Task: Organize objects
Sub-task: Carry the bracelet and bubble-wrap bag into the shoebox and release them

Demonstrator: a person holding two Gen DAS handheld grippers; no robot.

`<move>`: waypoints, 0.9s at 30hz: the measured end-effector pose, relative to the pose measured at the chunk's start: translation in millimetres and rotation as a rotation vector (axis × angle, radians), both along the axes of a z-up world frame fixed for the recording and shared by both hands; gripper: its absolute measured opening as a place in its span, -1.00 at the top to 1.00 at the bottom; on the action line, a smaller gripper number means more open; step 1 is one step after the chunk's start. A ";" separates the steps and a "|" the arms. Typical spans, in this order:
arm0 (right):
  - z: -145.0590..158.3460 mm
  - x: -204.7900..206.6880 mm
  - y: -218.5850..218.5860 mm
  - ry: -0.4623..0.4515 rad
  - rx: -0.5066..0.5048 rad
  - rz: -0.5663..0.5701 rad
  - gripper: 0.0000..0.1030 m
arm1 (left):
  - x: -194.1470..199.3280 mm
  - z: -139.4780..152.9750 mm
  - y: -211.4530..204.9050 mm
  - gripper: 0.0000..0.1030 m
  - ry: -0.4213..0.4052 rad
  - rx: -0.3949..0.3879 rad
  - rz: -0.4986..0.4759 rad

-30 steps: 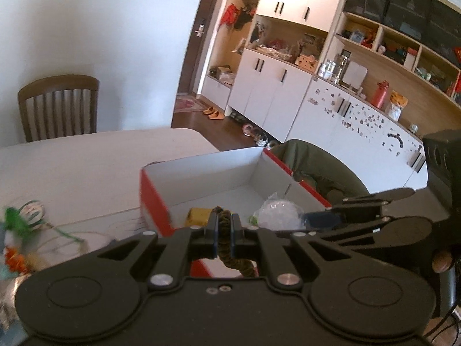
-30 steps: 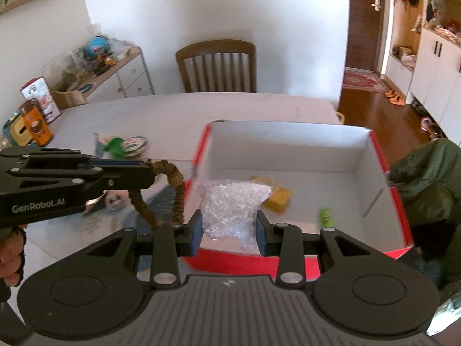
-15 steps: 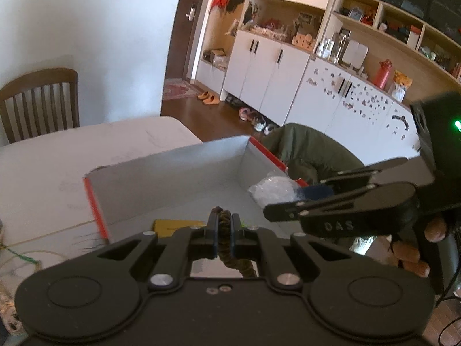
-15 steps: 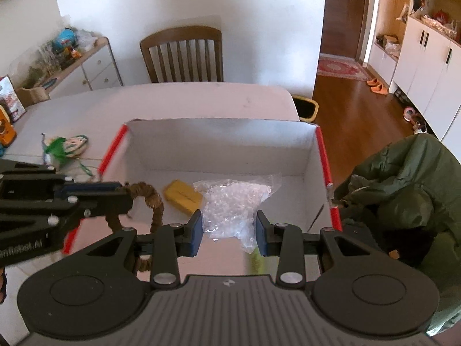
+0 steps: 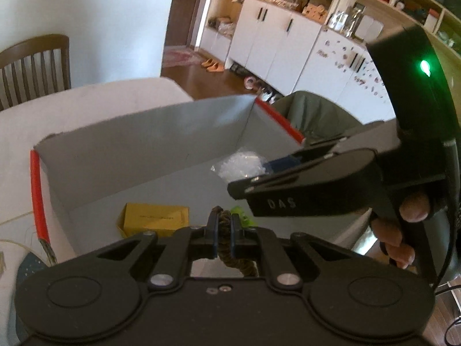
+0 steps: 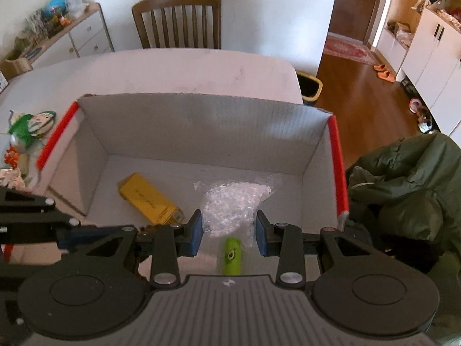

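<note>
A white cardboard box [image 6: 201, 121] with red side edges [image 5: 37, 190] stands open on the table. On its floor lie a yellow carton [image 6: 149, 201] [image 5: 155, 219] and a green tube [image 6: 230, 256]. My right gripper [image 6: 229, 238] [image 5: 253, 173] is shut on a clear bag of white beads [image 6: 233, 204] [image 5: 242, 167], held over the box floor. My left gripper [image 5: 223, 227] is shut on a brown braided cord [image 5: 227, 248] just over the near part of the box. In the right wrist view the left gripper [image 6: 138, 232] reaches in from the left.
A wooden chair [image 6: 178, 20] stands at the table's far side. A green jacket [image 6: 403, 187] lies over a seat right of the box. Small colourful items [image 6: 26, 132] clutter the table left of the box. White cabinets [image 5: 273, 37] line the far wall.
Both grippers have moved forward and down over the box with their loads still held. The green tube now shows under the right gripper.
</note>
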State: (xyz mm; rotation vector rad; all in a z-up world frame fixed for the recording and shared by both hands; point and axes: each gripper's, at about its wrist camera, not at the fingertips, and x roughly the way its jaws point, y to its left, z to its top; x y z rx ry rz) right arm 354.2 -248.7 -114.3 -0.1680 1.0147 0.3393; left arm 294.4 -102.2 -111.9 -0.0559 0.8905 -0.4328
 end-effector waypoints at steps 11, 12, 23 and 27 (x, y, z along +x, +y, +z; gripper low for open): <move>-28.8 21.8 9.2 0.090 -0.044 0.009 0.30 | 18.3 -21.9 -0.9 0.88 0.104 0.061 0.016; -31.6 22.6 9.6 0.101 -0.048 0.009 0.30 | 19.7 -22.2 -1.5 0.87 0.115 0.073 0.017; -34.5 25.4 11.9 0.142 -0.056 -0.003 0.28 | 38.2 -27.0 -9.1 0.67 0.251 0.139 -0.009; -33.6 24.2 12.9 0.146 -0.053 -0.003 0.19 | 39.8 -29.6 -10.2 0.56 0.288 0.155 -0.012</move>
